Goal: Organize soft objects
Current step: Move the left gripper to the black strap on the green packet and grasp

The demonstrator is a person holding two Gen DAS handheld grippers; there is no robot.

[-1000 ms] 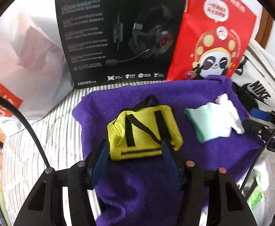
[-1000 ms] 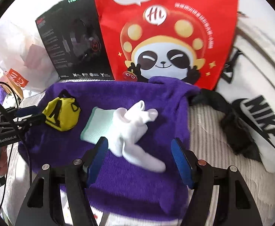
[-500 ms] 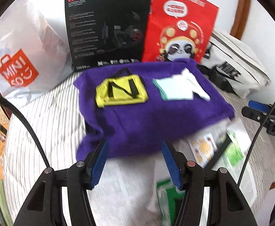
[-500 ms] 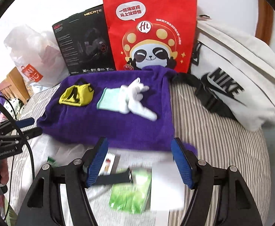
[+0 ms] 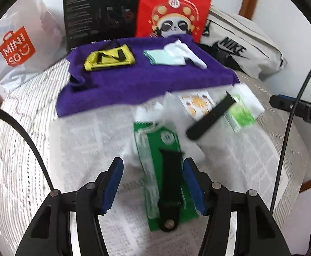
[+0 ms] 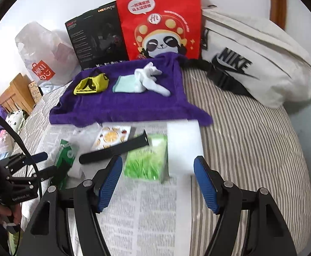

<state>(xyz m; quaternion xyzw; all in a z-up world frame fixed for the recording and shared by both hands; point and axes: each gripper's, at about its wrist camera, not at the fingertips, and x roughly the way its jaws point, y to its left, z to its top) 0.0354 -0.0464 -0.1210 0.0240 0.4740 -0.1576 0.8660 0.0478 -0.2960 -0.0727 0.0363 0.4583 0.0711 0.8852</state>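
Landmark: the purple towel (image 5: 146,81), spread flat on the striped bed, against the red panda bag (image 5: 172,10).

On the towel, toward its far edge: yellow pouch (image 5: 109,58) to the left, mint cloth (image 5: 164,57) beside it to the right, white socks (image 5: 187,52) lying partly over the mint cloth. All three apart from both tools.

In front of the towel's near edge, on newspaper: green packet (image 5: 166,170) with a black strap (image 5: 169,189) lying on top, a second black strap (image 6: 114,150), a green tissue pack (image 6: 149,160), a white block (image 6: 184,145), a fruit-print card (image 6: 112,137).

Left gripper (image 5: 153,185): released, jaws apart, hovering with the green packet and strap seen between the pads, no contact visible. Right gripper (image 6: 157,183): also released, empty, hanging just before the tissue pack and white block.

Handling, as a judgement: socks and cloths very light, limp, likely to sag and unfold when lifted; better to pinch at a thick folded part or bunched middle, not at a loose edge. Tissue pack light, squashy, smooth film probably slippery; better to take across the narrow sides. Strap flexible, thin; best taken at mid-length.
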